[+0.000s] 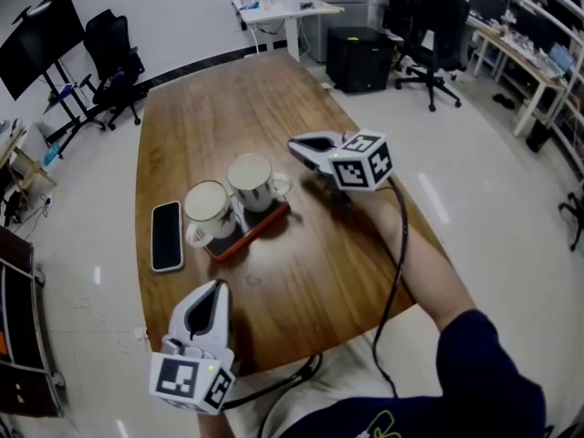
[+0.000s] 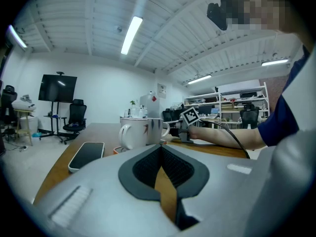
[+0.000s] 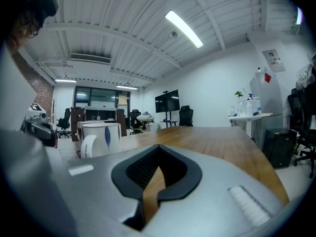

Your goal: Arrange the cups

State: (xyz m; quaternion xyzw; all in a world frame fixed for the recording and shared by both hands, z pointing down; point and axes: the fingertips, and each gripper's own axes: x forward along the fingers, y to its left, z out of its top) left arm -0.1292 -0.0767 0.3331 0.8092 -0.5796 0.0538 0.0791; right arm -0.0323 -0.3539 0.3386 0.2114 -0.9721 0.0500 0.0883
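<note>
On the orange tray [image 1: 267, 223], two white cups [image 1: 251, 181] are sitting together. I am holding my left gripper [image 1: 215, 286] at their six o'clock, my right gripper [image 1: 296, 143] at two o'clock, both clenched empty.

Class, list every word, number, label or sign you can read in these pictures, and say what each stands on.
Nothing is readable.
Wall notice: too small to read.
Marker cubes: square patterns only, no letters.
Shirt print: cut off at the edge.
</note>
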